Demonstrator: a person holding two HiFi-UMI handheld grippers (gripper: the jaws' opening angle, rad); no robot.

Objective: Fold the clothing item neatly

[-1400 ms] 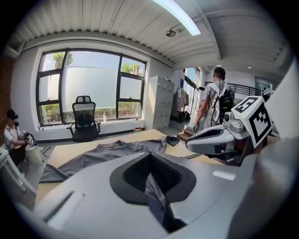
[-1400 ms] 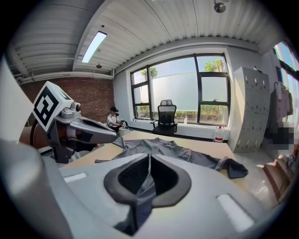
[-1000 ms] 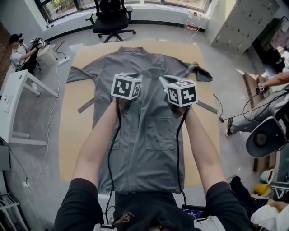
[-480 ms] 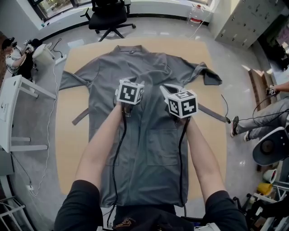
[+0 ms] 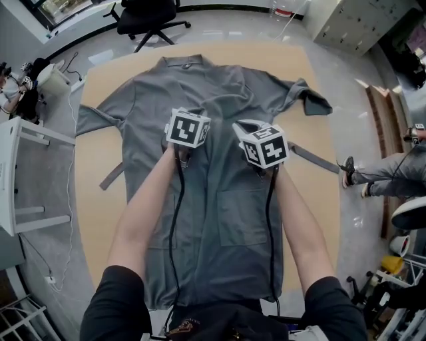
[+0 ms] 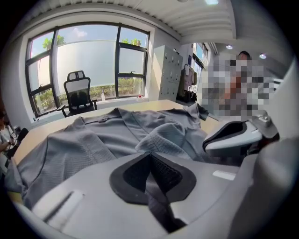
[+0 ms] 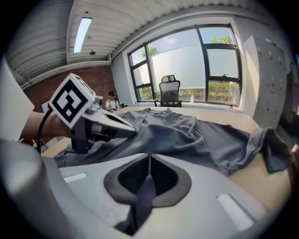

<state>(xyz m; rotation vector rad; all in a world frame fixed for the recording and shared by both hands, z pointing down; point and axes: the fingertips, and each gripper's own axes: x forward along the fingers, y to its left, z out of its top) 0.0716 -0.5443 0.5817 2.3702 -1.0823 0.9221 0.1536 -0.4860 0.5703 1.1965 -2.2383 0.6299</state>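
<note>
A grey long-sleeved coat (image 5: pixel 226 220) lies spread face up on the tan table (image 5: pixel 93 200), collar at the far end. Both grippers sit side by side low over its chest. My left gripper (image 5: pixel 182 113) has just been closing its jaws and is now shut on a raised fold of grey cloth (image 6: pixel 161 133), seen pinched between the black pads (image 6: pixel 161 175). My right gripper (image 5: pixel 242 125) is also shut, with a strip of the coat's cloth (image 7: pixel 145 189) caught between its pads (image 7: pixel 164 176). In the right gripper view the left gripper (image 7: pixel 132 130) shows just to the left.
The coat's belt ends (image 5: pixel 313 158) (image 5: pixel 112 176) stick out at both sides. A black office chair (image 5: pixel 143 16) stands beyond the table, a white table (image 5: pixel 20 166) at the left, lockers (image 5: pixel 353 26) at the back right. People are at the left (image 5: pixel 13 86) and the right (image 5: pixel 393 176).
Both grippers have come down toward the coat's chest and stay close together. The coat lies as before.
</note>
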